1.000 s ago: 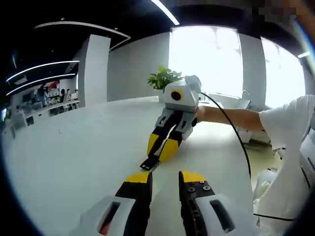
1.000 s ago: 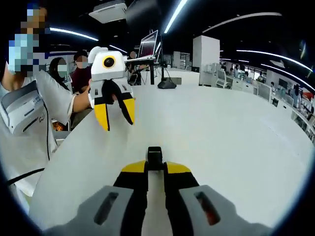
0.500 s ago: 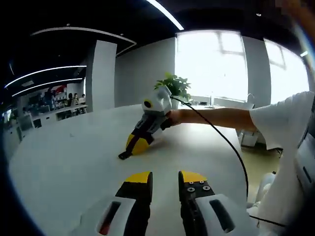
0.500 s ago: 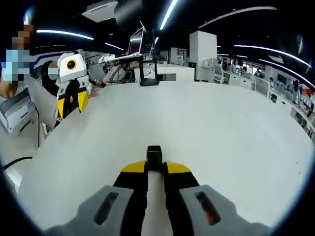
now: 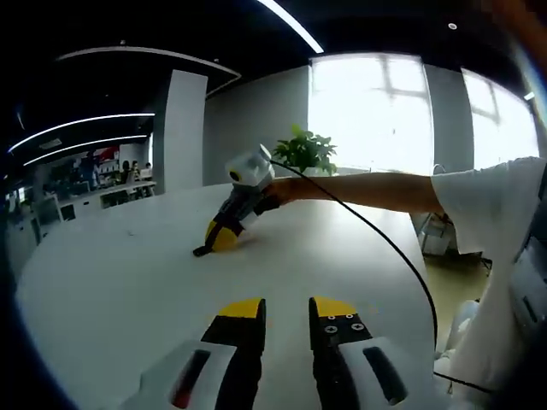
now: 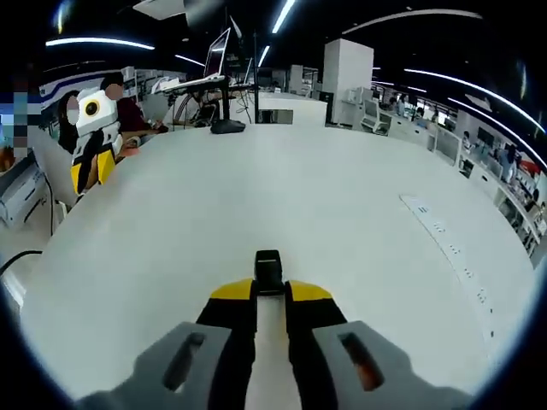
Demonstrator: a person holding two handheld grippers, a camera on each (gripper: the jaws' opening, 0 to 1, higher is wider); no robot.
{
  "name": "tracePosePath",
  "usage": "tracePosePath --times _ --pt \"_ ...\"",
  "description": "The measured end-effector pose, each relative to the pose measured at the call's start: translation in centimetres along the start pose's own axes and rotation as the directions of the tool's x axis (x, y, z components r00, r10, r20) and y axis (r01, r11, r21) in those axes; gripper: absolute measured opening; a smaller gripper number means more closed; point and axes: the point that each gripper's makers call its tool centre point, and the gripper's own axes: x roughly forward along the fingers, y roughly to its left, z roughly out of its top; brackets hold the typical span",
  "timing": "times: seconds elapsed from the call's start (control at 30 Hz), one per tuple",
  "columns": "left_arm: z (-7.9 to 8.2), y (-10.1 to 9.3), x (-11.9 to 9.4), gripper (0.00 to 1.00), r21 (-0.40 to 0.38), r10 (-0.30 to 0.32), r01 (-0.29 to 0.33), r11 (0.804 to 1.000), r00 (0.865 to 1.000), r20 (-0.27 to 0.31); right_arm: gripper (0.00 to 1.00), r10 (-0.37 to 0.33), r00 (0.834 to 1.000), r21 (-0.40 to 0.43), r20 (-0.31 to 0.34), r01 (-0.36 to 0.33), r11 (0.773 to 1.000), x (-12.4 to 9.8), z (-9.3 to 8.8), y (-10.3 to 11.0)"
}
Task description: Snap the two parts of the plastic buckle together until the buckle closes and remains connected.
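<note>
Right gripper [image 6: 269, 290]: in the right gripper view, its yellow-tipped jaws are drawn narrow around a black plastic buckle part [image 6: 268, 272], which juts forward from between the tips above the white table [image 6: 342, 196]. In the left gripper view the same gripper [image 5: 216, 242] sits far out over the table, angled down, the black piece [image 5: 202, 251] at its tips at or just above the surface; whether it touches cannot be told. A person's bare arm [image 5: 359, 190] reaches in from the right to hold it, a black cable [image 5: 385, 248] trailing back from it toward the near right.

Left gripper [image 5: 286, 309]: in its own view the jaws stand a little apart with bare table in the gap and nothing between them. In the right gripper view it [image 6: 87, 175] appears far left, at the table's edge, white body over yellow tips pointing downward, well apart from the right gripper.

Table: large, white, rounded, bare in the near area. A row of small marks [image 6: 449, 252] runs along its right side in the right gripper view.

Surroundings: potted green plant [image 5: 306, 152] at the far side before bright windows [image 5: 385, 111]; a monitor [image 6: 215, 53] on a stand at the far end; office desks farther off; ceiling strip lights [image 6: 282, 15].
</note>
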Motion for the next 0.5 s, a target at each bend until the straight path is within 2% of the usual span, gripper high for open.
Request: tracePosePath --times 0.1,0.17,0.33,0.4,0.5 --pt "0.1 0.0 0.1 0.19 -0.011 -0.004 0.004 1.000 1.000 0.009 0.15 -0.008 1.000 -0.003 0.013 0.009 1.000 -0.1 0.2 -0.1" --pt "0.2 0.1 0.1 0.19 -0.011 0.000 0.000 1.000 1.000 0.011 0.21 -0.007 0.998 0.024 0.060 0.005 1.000 -0.3 0.8 0.0" --pt "0.5 0.2 0.1 0.20 -0.009 0.011 -0.011 1.000 1.000 0.017 0.23 -0.043 0.995 0.017 0.090 0.042 0.999 -1.1 1.4 0.3" --pt "0.7 0.5 0.0 0.20 -0.004 0.030 -0.030 1.000 0.999 0.034 0.25 -0.093 0.989 0.029 0.117 0.090 0.996 -1.6 2.0 0.1" --pt "1.2 0.9 -0.3 0.20 -0.025 0.055 -0.054 0.998 0.996 0.063 0.25 -0.194 0.969 0.049 0.152 0.189 0.981 -2.6 2.7 -0.3"
